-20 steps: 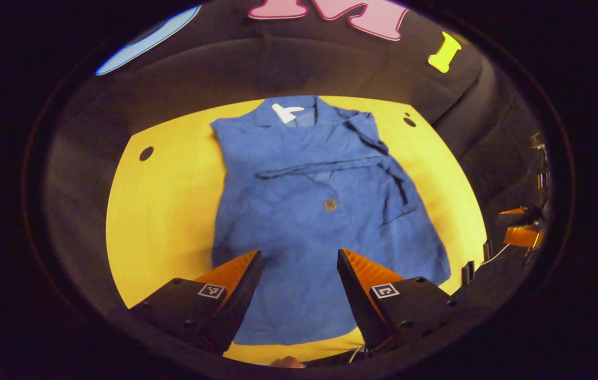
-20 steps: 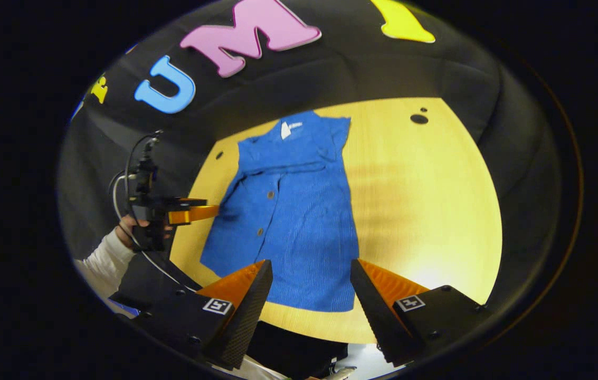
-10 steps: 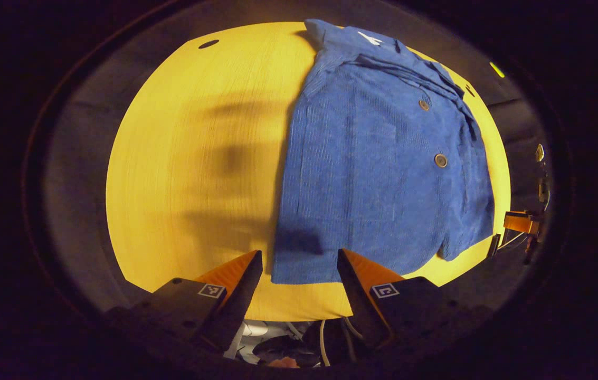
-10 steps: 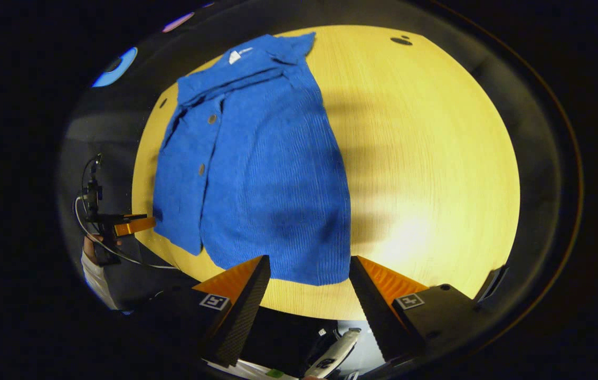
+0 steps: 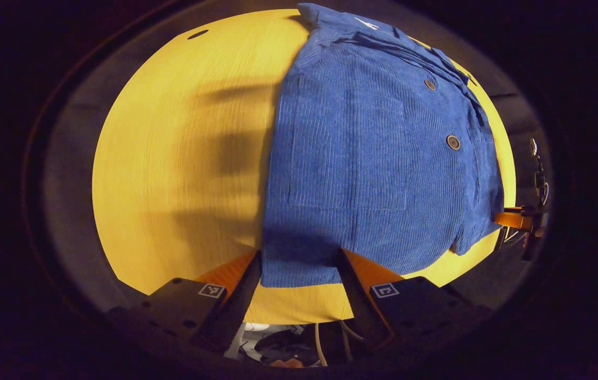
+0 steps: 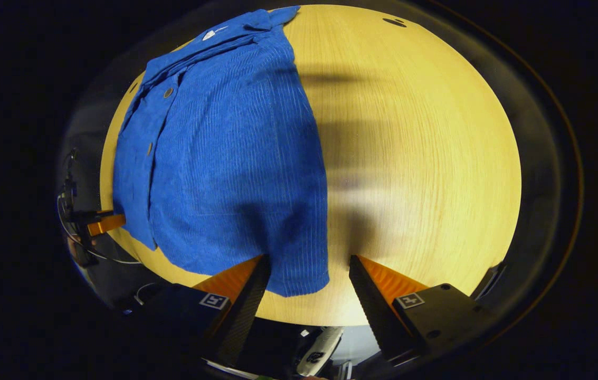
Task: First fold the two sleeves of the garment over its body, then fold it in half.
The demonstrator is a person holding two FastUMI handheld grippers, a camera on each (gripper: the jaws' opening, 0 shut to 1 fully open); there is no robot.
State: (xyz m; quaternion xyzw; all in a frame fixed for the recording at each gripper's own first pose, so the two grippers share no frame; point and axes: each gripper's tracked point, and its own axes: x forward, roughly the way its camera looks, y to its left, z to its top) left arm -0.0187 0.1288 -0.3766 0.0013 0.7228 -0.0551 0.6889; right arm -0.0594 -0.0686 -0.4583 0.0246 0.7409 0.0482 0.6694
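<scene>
Between each tool's (image 5: 299,264) fingers: garment (image 5: 372,158) hem.

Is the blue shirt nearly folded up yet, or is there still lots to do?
About halfway. Done: the sleeves look tucked over the blue shirt, so it lies as a narrow strip on the yellow table. In hand: the left gripper and right gripper are open at the two bottom corners of the hem, one each. Left: pinch the hem and fold it up toward the collar.
</scene>
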